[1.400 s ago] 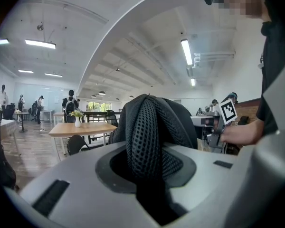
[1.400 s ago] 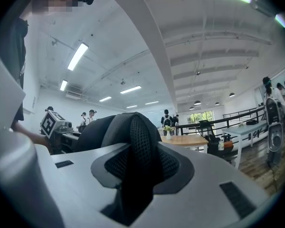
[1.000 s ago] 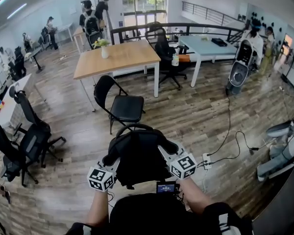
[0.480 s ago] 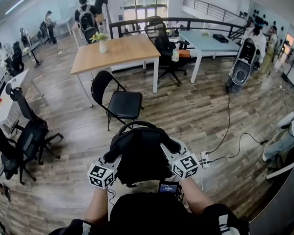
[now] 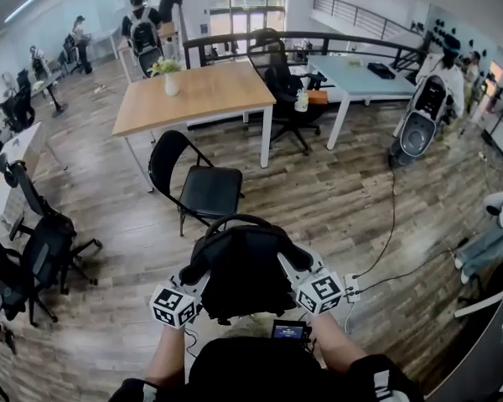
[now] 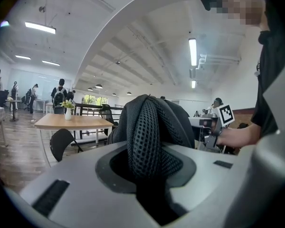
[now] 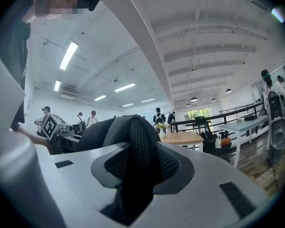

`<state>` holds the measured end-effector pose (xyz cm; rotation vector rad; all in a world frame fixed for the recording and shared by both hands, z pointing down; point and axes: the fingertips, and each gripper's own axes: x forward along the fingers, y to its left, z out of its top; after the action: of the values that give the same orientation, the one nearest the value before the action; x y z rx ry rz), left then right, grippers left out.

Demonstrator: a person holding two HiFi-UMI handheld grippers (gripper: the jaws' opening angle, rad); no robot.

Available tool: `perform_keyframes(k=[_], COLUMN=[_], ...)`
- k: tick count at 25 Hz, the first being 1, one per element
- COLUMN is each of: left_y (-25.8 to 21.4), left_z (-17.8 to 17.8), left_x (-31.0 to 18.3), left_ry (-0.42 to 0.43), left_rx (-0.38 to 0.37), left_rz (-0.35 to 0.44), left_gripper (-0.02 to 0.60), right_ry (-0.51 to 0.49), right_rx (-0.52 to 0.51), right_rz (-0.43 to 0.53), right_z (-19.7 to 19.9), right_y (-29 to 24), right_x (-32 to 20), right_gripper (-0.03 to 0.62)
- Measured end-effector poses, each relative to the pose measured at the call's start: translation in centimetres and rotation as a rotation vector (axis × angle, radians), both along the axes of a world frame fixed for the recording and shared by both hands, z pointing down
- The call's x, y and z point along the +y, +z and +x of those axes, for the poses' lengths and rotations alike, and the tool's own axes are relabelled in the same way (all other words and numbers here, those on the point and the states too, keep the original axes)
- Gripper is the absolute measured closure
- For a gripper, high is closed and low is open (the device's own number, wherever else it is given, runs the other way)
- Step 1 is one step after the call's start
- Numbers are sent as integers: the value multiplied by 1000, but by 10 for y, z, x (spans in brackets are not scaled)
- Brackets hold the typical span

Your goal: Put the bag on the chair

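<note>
A black backpack [image 5: 241,268] hangs in the air in front of me, held by its two mesh shoulder straps. My left gripper [image 5: 194,273] is shut on the left strap [image 6: 149,137], which fills the gap between its jaws. My right gripper [image 5: 295,265] is shut on the right strap [image 7: 141,158] in the same way. A black folding chair [image 5: 203,188] stands on the wooden floor just beyond the bag, its seat bare and facing me. The bag hangs apart from the chair, nearer to me.
A wooden table [image 5: 193,96] with a vase stands behind the chair, and a white table [image 5: 362,79] is at the back right. Black office chairs [image 5: 35,249] stand at the left. A power strip and cable [image 5: 377,258] lie on the floor at the right. Several people stand far back.
The folding chair and tables have shifted slightly left and down in the head view as I move closer. Both grippers keep hold of the straps.
</note>
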<state>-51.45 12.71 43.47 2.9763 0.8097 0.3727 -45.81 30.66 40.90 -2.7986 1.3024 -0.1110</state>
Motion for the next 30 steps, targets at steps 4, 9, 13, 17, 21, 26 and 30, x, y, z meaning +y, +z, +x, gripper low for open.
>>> perform_keyframes(k=[4,9,13,17,21,26,30], left_y=[1,-3,-13,-18,-19,-12,-4], left_z=[52,115,156,193,233,286,333], left_x=[-7,-26,-38,-42,-42,-38,-26], left_ry=[16,14,27,31,27,4,-20], left_rx=[-7,-5,17,25,23,11,-3], left_rz=[-17,-26,-22,-14,-10,-8,1], left_gripper=[476,476,476,476,474,474,474], right_ry=[-5,4,13,23,29,10,-20], right_rx=[-14,-19,-4,-6,-11,-18,-26], right_rz=[5,-2,-3,6,10,10,22], right_z=[55,115,155,190,231,287,339], right_y=[2,-3,-13,-17,-18,-11,0], right_x=[-8,-26,-38,-40,-41,-37,-27], right_gripper=[464,464,464,464,464,464,464])
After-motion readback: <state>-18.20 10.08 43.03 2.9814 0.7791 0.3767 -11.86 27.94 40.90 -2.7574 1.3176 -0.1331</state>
